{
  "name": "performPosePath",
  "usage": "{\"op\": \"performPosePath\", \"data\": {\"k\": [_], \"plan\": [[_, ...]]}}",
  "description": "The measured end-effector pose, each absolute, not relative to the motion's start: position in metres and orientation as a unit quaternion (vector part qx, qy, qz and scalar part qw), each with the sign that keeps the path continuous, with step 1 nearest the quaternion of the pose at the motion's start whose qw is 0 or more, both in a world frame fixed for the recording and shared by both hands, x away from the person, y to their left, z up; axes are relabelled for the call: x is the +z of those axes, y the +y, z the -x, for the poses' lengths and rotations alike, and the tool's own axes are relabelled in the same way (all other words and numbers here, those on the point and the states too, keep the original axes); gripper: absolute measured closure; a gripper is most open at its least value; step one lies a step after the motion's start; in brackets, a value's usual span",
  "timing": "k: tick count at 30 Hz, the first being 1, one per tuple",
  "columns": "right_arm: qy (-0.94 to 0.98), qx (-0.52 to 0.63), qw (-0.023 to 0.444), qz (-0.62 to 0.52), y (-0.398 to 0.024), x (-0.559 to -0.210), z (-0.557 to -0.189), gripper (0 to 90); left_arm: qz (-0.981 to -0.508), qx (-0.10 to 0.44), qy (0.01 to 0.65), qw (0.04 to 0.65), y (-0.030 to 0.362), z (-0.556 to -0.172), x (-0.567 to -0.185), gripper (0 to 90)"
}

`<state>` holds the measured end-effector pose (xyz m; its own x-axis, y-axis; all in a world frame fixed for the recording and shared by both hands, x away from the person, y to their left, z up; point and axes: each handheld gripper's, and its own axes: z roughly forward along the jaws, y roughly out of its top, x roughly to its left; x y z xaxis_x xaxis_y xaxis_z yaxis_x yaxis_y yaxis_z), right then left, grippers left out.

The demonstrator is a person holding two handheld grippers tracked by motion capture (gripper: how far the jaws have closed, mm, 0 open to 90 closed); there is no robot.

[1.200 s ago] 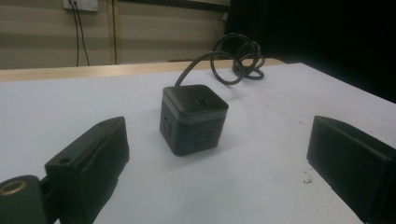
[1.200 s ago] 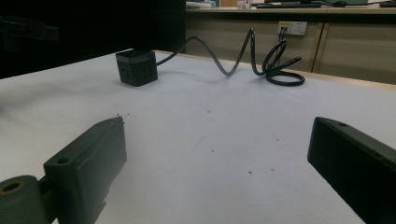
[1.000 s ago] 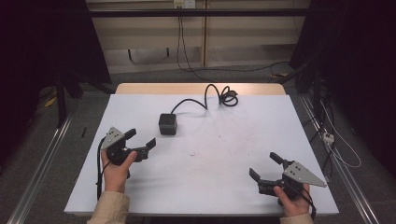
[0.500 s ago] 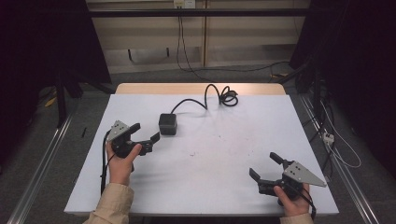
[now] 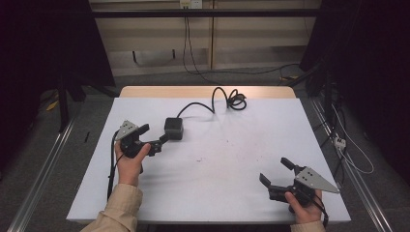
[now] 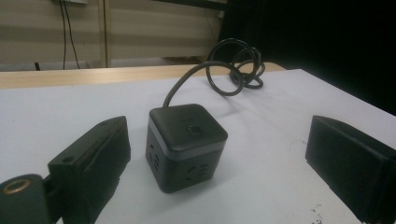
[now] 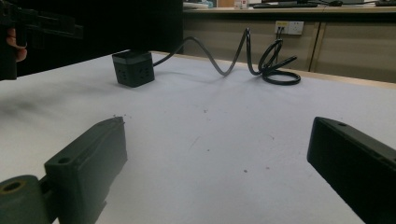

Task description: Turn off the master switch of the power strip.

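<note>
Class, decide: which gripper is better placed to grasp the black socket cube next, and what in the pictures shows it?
Left. The left gripper has open jaws right beside the socket cube; the right gripper sits far off at the table's near edge.

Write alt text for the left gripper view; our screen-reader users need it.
A black cube-shaped power strip sits on a white table between the left gripper's two open black jaws, nearer one jaw. Its black cable runs away and coils near the table's far edge.

no readable text, labels, brands or numbers anywhere
</note>
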<state>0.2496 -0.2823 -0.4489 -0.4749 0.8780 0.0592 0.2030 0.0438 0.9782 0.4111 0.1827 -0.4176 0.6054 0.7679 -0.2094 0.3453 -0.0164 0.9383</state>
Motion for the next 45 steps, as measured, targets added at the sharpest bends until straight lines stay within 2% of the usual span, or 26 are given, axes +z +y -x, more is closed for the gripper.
{"op": "performPosePath", "data": {"k": [45], "plan": [[0.658, 0.553, 0.305, -0.41, -0.285, -0.449, -0.251, 4.8, -0.689, 0.188, 0.4, 0.574, 0.174, -0.433, -0.413, 7.6]]}}
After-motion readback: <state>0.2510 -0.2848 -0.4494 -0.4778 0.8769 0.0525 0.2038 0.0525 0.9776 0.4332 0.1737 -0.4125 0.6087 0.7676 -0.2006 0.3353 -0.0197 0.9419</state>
